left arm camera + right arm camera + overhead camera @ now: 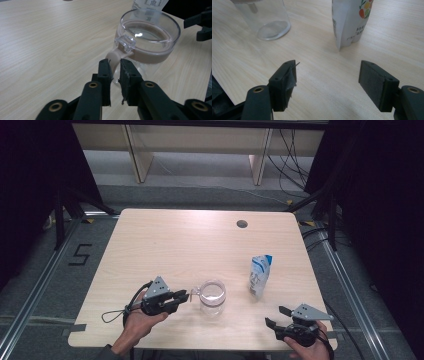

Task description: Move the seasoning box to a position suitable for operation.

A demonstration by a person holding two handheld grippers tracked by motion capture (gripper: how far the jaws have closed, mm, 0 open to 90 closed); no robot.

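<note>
The left gripper (115, 65) has its two jaws set narrow around the handle (113, 60) of a clear cup (150, 35). The handle stands between the pads with a thin slit of daylight on each side, so I read the jaws as loose about it, not pressing. The cup stands upright just ahead of those jaws, with its rim band beyond the jaw tips. To the left of the jaws there is a broad stretch of bare table (37, 45).

From above, the cup (213, 296) stands between the two grippers, touching neither table edge. The left gripper (184, 297) points at it from the side. A white pouch (260, 275) stands upright beyond the cup, apart from it.

The right gripper (276, 316) rests near the table's near edge, its jaws spread wide with nothing between them. Ahead of its jaws lies open wood, then the pouch (350, 22) slightly to the right and the cup's base (265, 21) off to the left, both well apart from the pads (373, 82).
</note>
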